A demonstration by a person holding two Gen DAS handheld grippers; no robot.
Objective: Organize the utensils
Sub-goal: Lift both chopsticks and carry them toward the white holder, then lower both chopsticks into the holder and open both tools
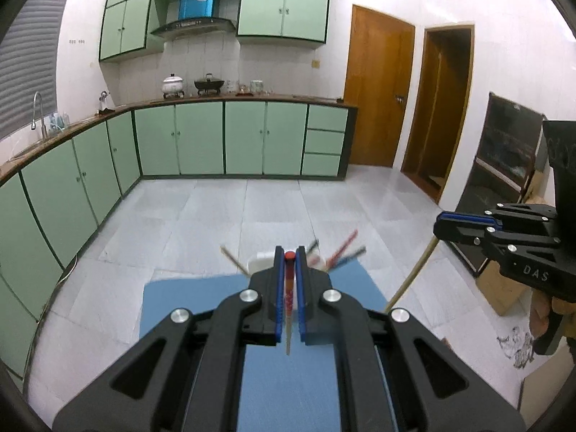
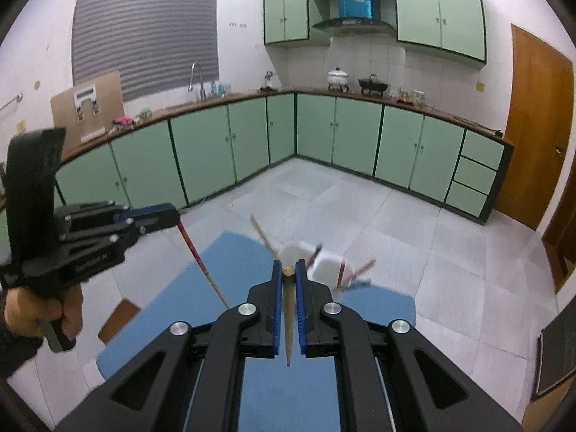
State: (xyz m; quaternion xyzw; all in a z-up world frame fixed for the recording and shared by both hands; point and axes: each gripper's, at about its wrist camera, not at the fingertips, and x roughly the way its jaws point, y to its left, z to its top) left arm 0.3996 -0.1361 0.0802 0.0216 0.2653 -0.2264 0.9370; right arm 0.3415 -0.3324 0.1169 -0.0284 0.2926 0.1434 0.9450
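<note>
Clamping a red chopstick point(image 1: 289, 288), left gripper point(image 1: 289, 256); right gripper point(image 2: 289, 270) clamps a tan chopstick point(image 2: 288, 309).

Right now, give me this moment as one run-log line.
left gripper: shut on red chopstick | right gripper: shut on tan chopstick | white holder: on blue mat, other chopsticks inside

A red-topped chopstick point(image 1: 289, 289) and a plain wooden chopstick point(image 2: 288, 318) are each clamped in jaws above a white holder point(image 2: 325, 264) bristling with blurred utensils.

blue mat point(image 2: 172, 288) lies bare; white holder point(image 2: 325, 264) stands at far edge.
</note>
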